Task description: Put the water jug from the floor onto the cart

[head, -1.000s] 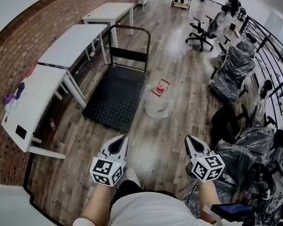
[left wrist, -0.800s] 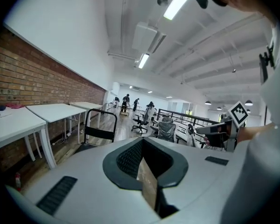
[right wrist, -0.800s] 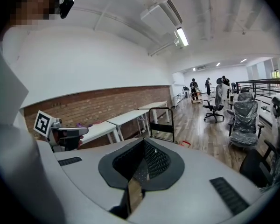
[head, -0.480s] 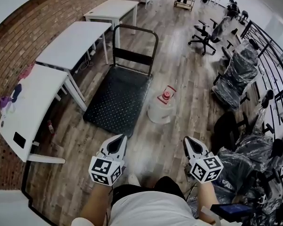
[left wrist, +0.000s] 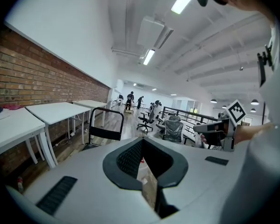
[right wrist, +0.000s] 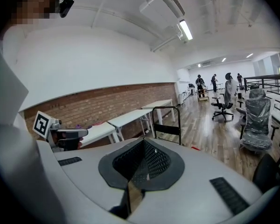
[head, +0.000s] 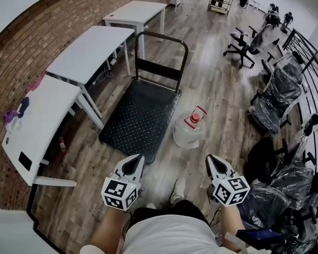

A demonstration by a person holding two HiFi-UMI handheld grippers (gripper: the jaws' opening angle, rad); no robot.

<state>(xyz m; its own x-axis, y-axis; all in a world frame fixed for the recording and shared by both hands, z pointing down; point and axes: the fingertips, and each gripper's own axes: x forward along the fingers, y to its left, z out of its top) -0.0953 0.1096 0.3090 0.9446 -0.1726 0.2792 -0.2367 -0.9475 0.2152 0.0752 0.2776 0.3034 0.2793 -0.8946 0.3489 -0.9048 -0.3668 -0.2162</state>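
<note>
The clear water jug (head: 190,132) with a red cap stands upright on the wood floor, just right of the black platform cart (head: 140,112). The cart's handle (head: 161,52) rises at its far end. My left gripper (head: 138,157) hovers before the cart's near corner, shut and holding nothing. My right gripper (head: 210,159) is level with it, a short way in front of the jug and slightly right, also shut with nothing in it. In the left gripper view the jaws (left wrist: 142,141) point at the cart handle (left wrist: 107,122). In the right gripper view the jaws (right wrist: 143,141) do too (right wrist: 168,120).
White tables (head: 87,52) line the brick wall on the left. Plastic-wrapped office chairs (head: 280,91) and a black railing (head: 312,62) crowd the right side. A person's shoe (head: 177,189) is on the floor between my grippers. People stand at the far end of the room.
Both grippers have travelled forward together, still shut. The cart and the jug now lie closer to them and lower in the head view.
</note>
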